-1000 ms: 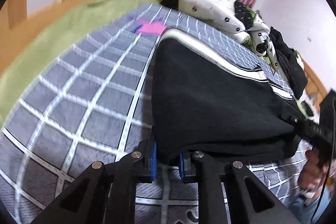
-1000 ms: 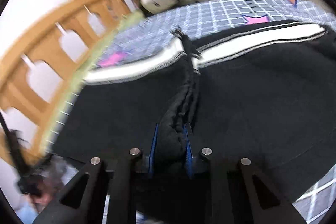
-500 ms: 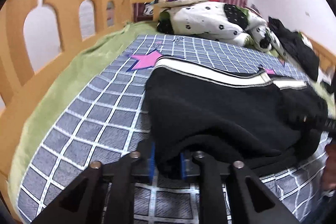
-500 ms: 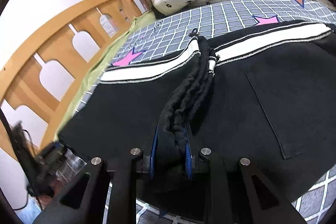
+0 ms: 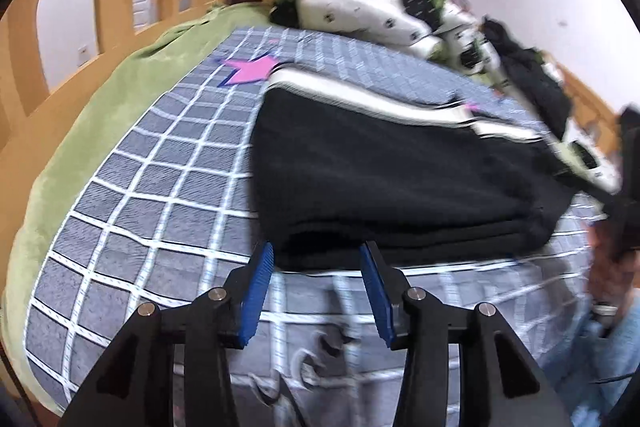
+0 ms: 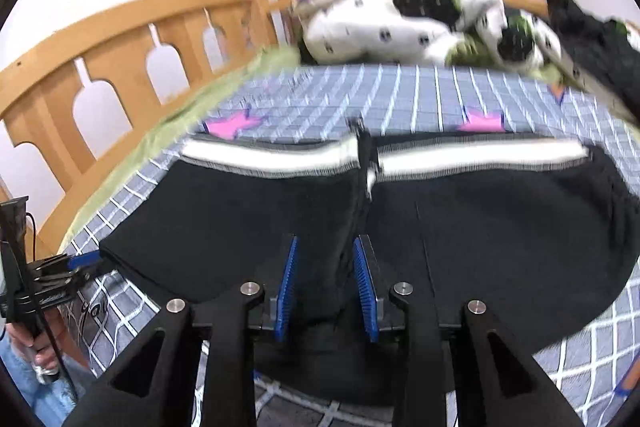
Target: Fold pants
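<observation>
From the left wrist camera, the black pants (image 5: 392, 179) lie folded on the grey checked blanket (image 5: 152, 195). They fill the middle and stretch toward 3 o'clock. Their white stripe runs along the far edge, toward 1 o'clock. The left gripper (image 5: 316, 259) is at 6 o'clock. Its jaws are opening, and the blue pads stand apart on both sides of the near pants edge without pressing on it.

From the right wrist camera, the pants (image 6: 500, 227) spread wide across the blanket (image 6: 400, 95). The right gripper (image 6: 325, 255) sits at 6 o'clock. Its jaws are opening too, and a raised fold of pants runs between them. A spotted quilt (image 6: 380, 23) lies at 12 o'clock.
</observation>
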`<action>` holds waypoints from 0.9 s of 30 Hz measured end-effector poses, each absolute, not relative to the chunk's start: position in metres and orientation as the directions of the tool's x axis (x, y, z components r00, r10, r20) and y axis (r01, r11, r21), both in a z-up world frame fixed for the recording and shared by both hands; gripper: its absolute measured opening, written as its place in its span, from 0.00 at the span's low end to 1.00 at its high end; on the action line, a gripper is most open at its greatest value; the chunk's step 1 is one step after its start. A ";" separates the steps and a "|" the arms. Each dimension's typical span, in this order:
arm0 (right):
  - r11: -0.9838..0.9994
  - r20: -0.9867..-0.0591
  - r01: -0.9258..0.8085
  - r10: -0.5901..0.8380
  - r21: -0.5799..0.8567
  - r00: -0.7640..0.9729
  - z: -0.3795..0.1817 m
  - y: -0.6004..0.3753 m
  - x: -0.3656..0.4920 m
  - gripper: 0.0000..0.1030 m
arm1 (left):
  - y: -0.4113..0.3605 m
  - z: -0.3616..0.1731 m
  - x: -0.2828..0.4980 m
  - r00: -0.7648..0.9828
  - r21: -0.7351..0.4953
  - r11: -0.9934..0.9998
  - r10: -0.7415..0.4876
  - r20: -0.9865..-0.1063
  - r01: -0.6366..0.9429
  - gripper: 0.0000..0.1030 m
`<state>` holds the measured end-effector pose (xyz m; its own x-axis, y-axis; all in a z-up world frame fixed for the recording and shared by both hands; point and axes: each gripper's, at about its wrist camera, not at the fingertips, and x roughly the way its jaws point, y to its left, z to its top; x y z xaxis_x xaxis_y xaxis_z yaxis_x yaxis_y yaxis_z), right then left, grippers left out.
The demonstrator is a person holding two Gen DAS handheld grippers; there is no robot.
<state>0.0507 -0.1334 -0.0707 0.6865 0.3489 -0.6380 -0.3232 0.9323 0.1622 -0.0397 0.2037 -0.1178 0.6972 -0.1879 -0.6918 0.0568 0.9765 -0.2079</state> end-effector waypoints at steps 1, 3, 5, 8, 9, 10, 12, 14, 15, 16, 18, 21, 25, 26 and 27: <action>0.929 -0.640 -0.335 0.353 0.156 0.683 -0.074 -0.131 0.052 0.29 | 0.204 -0.113 -0.045 0.714 -0.211 0.976 -0.179 -0.676 0.045 0.42; 0.931 -0.698 -0.346 0.325 0.118 0.638 -0.098 -0.125 0.060 0.27 | 0.206 -0.106 -0.052 0.751 -0.241 0.970 -0.167 -0.639 0.011 0.45; 0.930 -0.747 -0.351 0.309 0.108 0.589 -0.129 -0.123 0.066 0.27 | 0.203 -0.102 -0.044 0.760 -0.236 0.972 -0.149 -0.633 -0.006 0.46; 0.926 -0.729 -0.354 0.334 0.133 0.598 -0.130 -0.128 0.063 0.28 | 0.197 -0.101 -0.016 0.742 -0.210 0.977 -0.112 -0.661 -0.040 0.47; 0.927 -0.740 -0.341 0.338 0.156 0.582 -0.125 -0.130 0.065 0.28 | 0.198 -0.104 -0.007 0.727 -0.217 0.975 -0.111 -0.678 -0.054 0.47; 0.925 -0.742 -0.334 0.350 0.178 0.572 -0.122 -0.132 0.066 0.28 | 0.199 -0.110 0.002 0.703 -0.218 0.973 -0.101 -0.704 -0.079 0.47; 0.923 -0.739 -0.333 0.361 0.195 0.568 -0.108 -0.144 0.063 0.29 | 0.199 -0.127 0.014 0.636 -0.193 0.974 -0.077 -0.768 -0.115 0.47; 0.936 -0.725 -0.323 0.319 0.140 0.610 -0.096 -0.157 0.057 0.33 | 0.191 -0.143 0.018 0.591 -0.120 0.986 -0.031 -0.806 -0.112 0.47; 0.946 -0.718 -0.310 0.280 0.093 0.637 -0.090 -0.166 0.054 0.36 | 0.188 -0.141 0.015 0.608 -0.097 0.989 -0.011 -0.794 -0.109 0.47; 0.952 -0.712 -0.300 0.252 0.060 0.656 -0.085 -0.175 0.051 0.39 | 0.188 -0.138 0.013 0.613 -0.095 0.990 -0.010 -0.790 -0.107 0.47; 0.965 -0.697 -0.264 0.196 0.011 0.689 -0.078 -0.205 0.043 0.42 | 0.194 -0.134 0.009 0.624 -0.147 0.983 -0.048 -0.780 -0.109 0.48; 0.983 -0.683 -0.180 0.147 0.022 0.715 -0.075 -0.256 0.044 0.43 | 0.214 -0.133 0.003 0.642 -0.249 0.951 -0.076 -0.763 -0.184 0.48; 0.998 -0.650 -0.053 0.050 0.015 0.758 -0.080 -0.310 0.046 0.43 | 0.229 -0.146 0.013 0.592 -0.288 0.925 -0.090 -0.801 -0.249 0.48; 1.000 -0.646 -0.024 0.022 0.007 0.763 -0.083 -0.320 0.046 0.43 | 0.235 -0.152 0.016 0.587 -0.334 0.904 -0.121 -0.800 -0.268 0.48; 1.000 -0.651 -0.005 0.022 0.029 0.759 -0.087 -0.329 0.048 0.43 | 0.237 -0.154 0.019 0.585 -0.352 0.895 -0.134 -0.800 -0.275 0.49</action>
